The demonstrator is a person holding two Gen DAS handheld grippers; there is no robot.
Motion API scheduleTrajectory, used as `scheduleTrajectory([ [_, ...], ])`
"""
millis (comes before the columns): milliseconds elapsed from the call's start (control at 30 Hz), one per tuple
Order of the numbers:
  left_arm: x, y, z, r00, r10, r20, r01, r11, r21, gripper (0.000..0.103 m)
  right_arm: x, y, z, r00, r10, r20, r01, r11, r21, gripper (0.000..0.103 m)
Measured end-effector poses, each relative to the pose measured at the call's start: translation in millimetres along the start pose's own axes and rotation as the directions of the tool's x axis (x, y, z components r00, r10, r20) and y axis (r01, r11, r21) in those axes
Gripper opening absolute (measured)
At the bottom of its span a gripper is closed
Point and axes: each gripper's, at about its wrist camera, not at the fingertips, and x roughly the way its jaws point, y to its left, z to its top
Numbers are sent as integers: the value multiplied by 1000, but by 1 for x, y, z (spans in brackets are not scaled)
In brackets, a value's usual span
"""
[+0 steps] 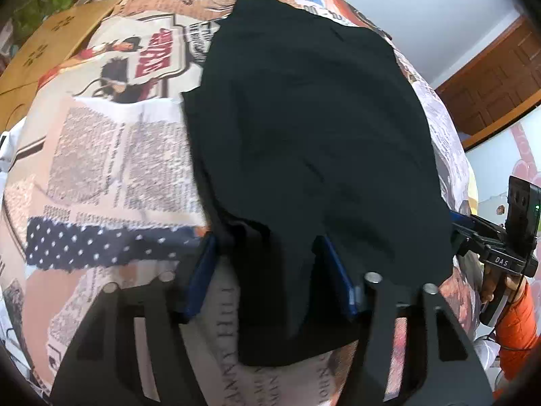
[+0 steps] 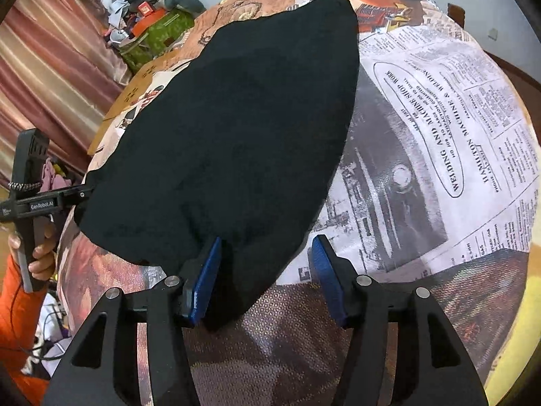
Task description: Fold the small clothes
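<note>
A matte black garment [image 1: 304,142] lies folded on the newspaper-print cloth [image 1: 101,155] — left gripper [image 1: 270,270] and right gripper [image 2: 267,270] both apart, straddling its near edge; cardboard [image 1: 50,44] beyond.

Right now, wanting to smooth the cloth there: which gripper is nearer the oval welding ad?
Right. The right gripper sits at the black garment's edge beside the oval ad; the left gripper is across the garment, farther away.

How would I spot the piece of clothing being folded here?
Look at the table under its newspaper-print cloth. The black garment lies flat across its middle, its near edge between blue gripper pads. It is the only plain, dark, unprinted thing on that busy surface.
</note>
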Motion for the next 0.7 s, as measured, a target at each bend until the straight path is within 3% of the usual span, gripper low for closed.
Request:
scheduleTrajectory([
  [33, 1, -1, -1, 1000, 0, 3, 0, 1000, 0, 53, 1, 1, 0, 1000, 5, -3, -5, 1000, -6, 47],
  [100, 4, -5, 1, 1000, -5, 10, 5, 1000, 7, 40, 0, 1, -1, 1000, 21, -7, -21, 1000, -6, 39],
  [167, 5, -8, 2, 1000, -1, 11, 1, 1000, 9, 34, 3, 2, 0, 1000, 26, -7, -27, 1000, -5, 20],
  [233, 5, -9, 3, 1000, 11, 15, -11, 1000, 11, 27, 5, 2, 1, 1000, 26, -6, -26, 1000, -2, 10],
  [400, -4, -11, 5, 998, 51, 35, -52, 999, 11, 11, -3, 10, -1, 1000, -18, 24, 19, 998, -61, 6],
  [500, -21, -17, 6, 992, 86, 92, -91, 995, 44, 9, -19, 13, -2, 997, -21, 76, 27, 996, -88, 6],
  [700, -54, -31, 25, 980, 74, 184, -88, 994, 70, 8, -54, 14, 13, 983, 12, 182, 6, 995, -102, 5],
])
